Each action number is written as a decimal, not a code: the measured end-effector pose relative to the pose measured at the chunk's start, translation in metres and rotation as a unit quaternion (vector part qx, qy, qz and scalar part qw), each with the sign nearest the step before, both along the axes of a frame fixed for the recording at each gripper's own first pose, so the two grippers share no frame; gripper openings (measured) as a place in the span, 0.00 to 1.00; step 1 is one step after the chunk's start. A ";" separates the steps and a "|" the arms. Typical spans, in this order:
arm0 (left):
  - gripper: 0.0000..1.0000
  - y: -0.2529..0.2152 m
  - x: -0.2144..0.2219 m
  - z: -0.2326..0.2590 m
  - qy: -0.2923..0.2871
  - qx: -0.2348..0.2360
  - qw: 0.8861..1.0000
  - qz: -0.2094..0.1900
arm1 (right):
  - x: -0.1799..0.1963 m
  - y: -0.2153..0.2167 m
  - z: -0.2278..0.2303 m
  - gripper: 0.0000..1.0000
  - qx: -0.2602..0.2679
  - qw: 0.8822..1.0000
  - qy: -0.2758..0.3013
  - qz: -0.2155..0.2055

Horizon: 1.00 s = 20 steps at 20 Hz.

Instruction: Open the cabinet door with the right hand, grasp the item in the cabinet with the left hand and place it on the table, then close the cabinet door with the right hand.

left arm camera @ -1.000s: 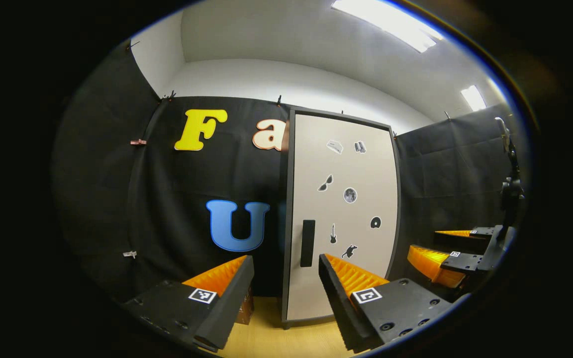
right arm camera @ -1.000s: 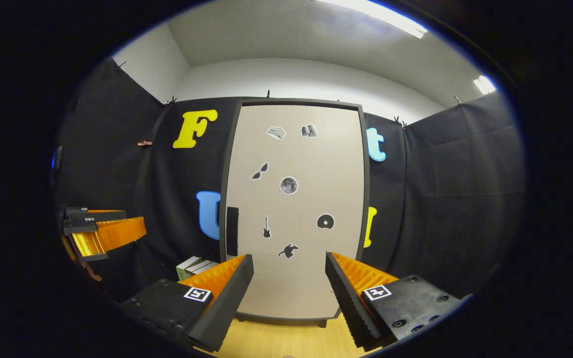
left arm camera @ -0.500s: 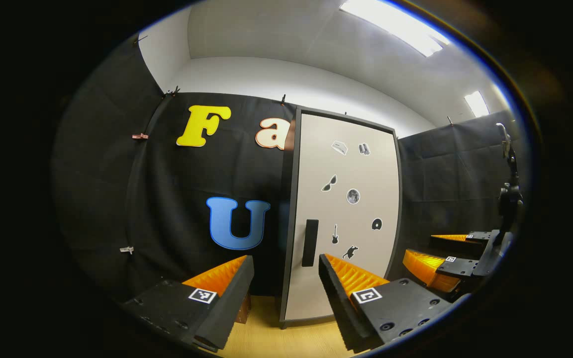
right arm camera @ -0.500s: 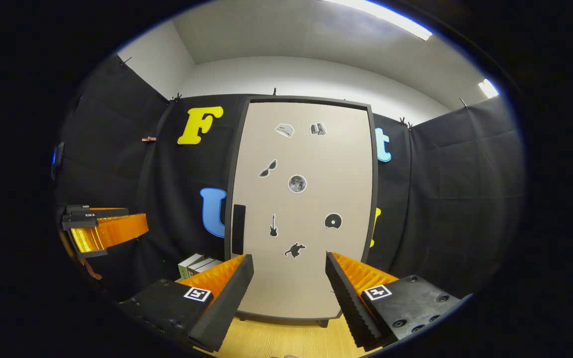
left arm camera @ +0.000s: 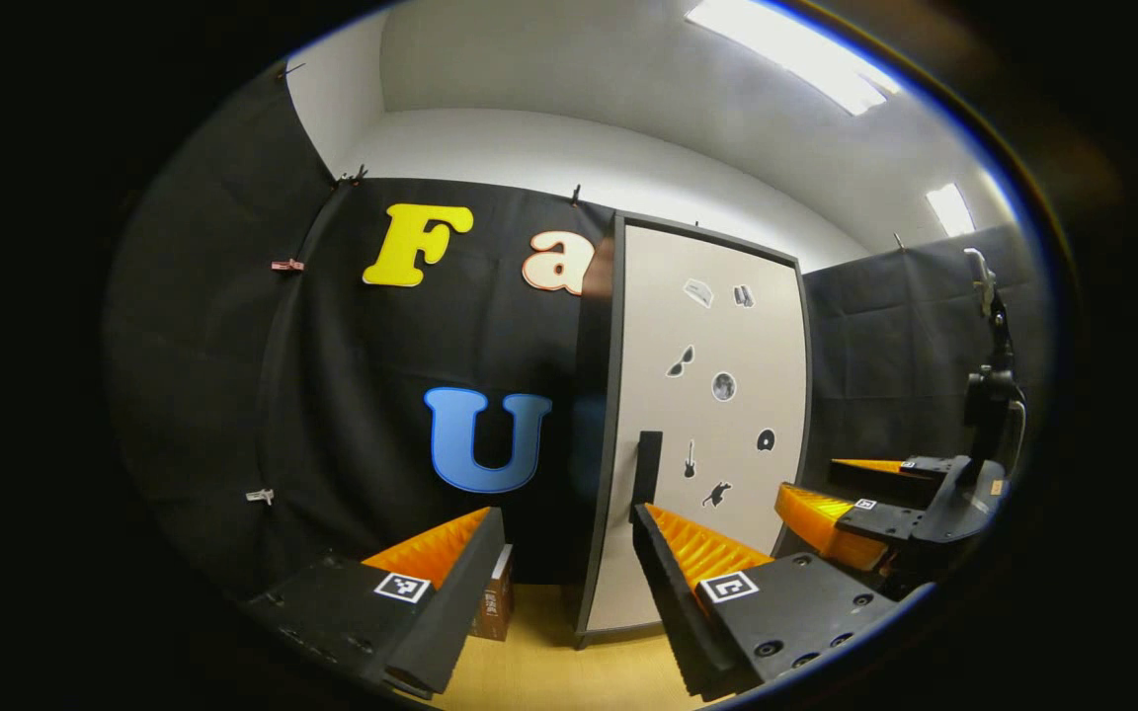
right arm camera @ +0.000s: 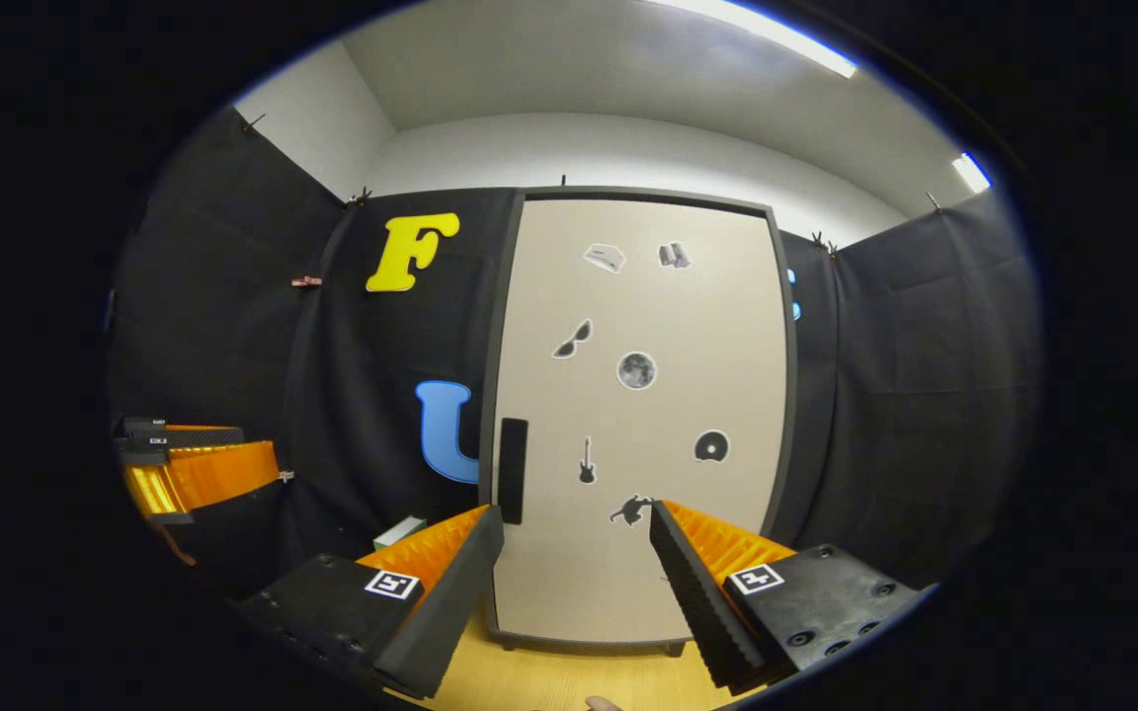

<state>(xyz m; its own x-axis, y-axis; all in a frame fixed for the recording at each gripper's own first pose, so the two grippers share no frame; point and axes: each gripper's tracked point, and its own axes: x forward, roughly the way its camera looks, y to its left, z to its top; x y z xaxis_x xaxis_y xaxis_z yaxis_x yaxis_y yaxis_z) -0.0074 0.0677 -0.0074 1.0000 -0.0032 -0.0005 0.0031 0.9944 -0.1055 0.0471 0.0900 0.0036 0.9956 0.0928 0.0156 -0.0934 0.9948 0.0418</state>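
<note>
So we've got the right gripper (right arm camera: 569, 553) squared up to the shut cabinet door (right arm camera: 638, 415), jaws spread and empty, presumably lining up on the dark handle (right arm camera: 513, 470) by the door's left edge. The left gripper (left arm camera: 564, 558) hangs off to the side, spread and empty too, probably waiting its turn. The item's behind the door, so we can't tell what it is. A small box (left arm camera: 496, 604) sits on the wooden table (left arm camera: 539, 671) beside the cabinet.
</note>
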 end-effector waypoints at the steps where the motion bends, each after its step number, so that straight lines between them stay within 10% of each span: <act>1: 0.84 0.009 -0.002 0.001 0.000 0.000 1.000 0.004 | 0.006 0.009 -0.001 0.97 0.001 1.000 0.001 0.005; 20: 0.83 0.098 -0.022 -0.012 -0.006 -0.029 0.999 0.037 | 0.170 0.068 -0.061 0.87 0.024 0.997 0.050 -0.062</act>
<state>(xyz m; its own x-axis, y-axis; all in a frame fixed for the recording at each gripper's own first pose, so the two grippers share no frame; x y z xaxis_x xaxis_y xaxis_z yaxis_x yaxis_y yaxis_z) -0.0293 0.1655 -0.0192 0.9975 0.0705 0.0086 -0.0681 0.9842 -0.1637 0.2174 0.1581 -0.0575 0.9962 -0.0302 -0.0823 0.0377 0.9951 0.0919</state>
